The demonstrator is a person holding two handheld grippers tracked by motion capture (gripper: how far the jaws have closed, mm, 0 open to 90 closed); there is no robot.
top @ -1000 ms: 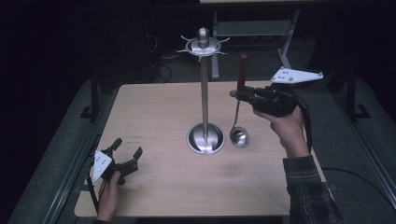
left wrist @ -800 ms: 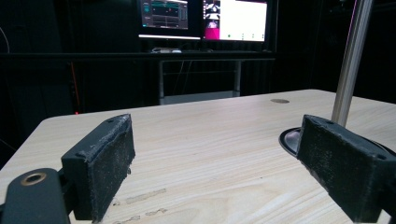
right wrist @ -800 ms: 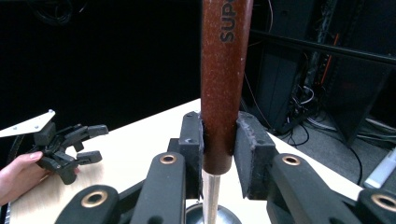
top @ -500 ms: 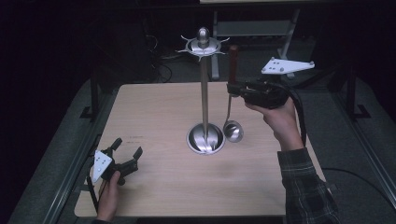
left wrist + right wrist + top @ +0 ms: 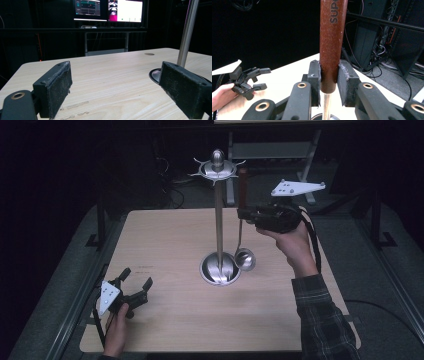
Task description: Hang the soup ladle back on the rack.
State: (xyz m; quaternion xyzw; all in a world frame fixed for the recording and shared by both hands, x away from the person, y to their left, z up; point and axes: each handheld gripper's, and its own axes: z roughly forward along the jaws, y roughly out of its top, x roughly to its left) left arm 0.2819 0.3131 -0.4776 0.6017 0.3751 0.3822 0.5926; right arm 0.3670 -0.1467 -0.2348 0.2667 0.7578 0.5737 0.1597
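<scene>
Nearest to us, the left gripper (image 5: 131,289) sits low at the table's (image 5: 165,320) near-left corner, jaws wide apart with nothing between them, pointing across the wood toward the stand's base (image 5: 155,74). It's well apart from the action.

Over to the right gripper (image 5: 246,213), and this is where it matters: its jaws are clamped on the ladle's (image 5: 242,225) red-brown handle (image 5: 332,42), pads pressing either side near the handle's lower end. The ladle hangs upright, long axis vertical, its steel shank dropping below the jaws and its bowl (image 5: 245,259) hovering just beside the stand's round base (image 5: 220,269). The handle's top rises close to the hook ring (image 5: 217,169) at the head of the stand's pole (image 5: 219,220), just to the right of it. So the right hand is the near one, and my read is that the coming move turns on carrying that handle top leftward and up onto a hook.

Writing on the handle reads "SUP", the rest cut off. Beyond, monitors (image 5: 108,10) glow, too small to read.
</scene>
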